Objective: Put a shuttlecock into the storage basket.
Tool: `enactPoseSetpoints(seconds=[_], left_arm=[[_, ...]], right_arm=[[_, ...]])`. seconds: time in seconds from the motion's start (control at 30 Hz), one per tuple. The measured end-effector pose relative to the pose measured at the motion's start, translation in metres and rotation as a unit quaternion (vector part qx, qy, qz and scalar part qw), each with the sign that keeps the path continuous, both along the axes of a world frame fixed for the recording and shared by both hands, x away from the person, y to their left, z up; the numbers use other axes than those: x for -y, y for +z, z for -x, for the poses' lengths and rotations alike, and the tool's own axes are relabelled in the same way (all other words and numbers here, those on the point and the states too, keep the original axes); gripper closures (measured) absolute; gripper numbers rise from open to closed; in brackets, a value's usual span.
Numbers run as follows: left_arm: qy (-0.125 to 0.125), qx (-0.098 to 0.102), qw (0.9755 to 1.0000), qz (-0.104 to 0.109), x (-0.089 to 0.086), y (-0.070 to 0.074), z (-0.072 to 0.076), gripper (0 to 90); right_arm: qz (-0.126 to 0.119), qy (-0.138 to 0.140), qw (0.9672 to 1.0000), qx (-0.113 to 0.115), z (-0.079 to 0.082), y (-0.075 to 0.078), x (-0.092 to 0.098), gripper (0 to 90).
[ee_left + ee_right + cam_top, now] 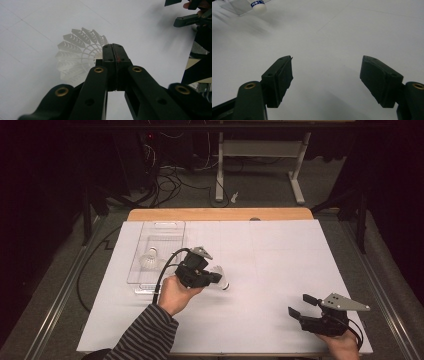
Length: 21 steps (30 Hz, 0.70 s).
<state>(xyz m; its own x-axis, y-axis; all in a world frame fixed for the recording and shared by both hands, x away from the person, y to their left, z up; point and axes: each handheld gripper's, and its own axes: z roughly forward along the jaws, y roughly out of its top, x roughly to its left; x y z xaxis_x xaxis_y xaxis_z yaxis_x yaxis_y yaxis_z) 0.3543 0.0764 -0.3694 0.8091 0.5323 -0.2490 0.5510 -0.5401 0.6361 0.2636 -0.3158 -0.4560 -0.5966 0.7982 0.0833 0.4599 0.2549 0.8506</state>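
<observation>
My left gripper (pixel 216 278) is at the table's middle left, shut on a white plastic shuttlecock (pixel 220 279) whose cork has a blue band. In the left gripper view the jaws are pressed together (pixel 115 50), and the shuttlecock's ribbed skirt (pixel 75 56) fans out to their left over the white surface. My right gripper (pixel 300 304) rests near the front right corner, open with nothing between its jaws (pixel 327 75). In the right gripper view the held shuttlecock's cork (pixel 259 6) shows far off at the top left. A second shuttlecock (pixel 149 260) lies in a clear tray (pixel 165 227).
White paper (pixel 280 260) covers the table, with a wooden edge (pixel 220 214) at the back. The clear tray stands at the back left. My right gripper (pixel 190 17) shows at the top right of the left gripper view. Cables and a desk frame (pixel 260 150) stand on the floor beyond.
</observation>
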Motion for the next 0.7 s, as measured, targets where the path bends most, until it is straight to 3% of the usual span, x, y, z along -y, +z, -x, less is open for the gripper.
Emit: enactPoseSetpoints(seconds=[0.7], left_arm=[[0.015, 0.005, 0.9999, 0.000, -0.018, 0.004, 0.006, 89.9]], right_arm=[[0.000, 0.000, 1.0000, 0.000, 0.000, 0.000, 0.000, 26.8]])
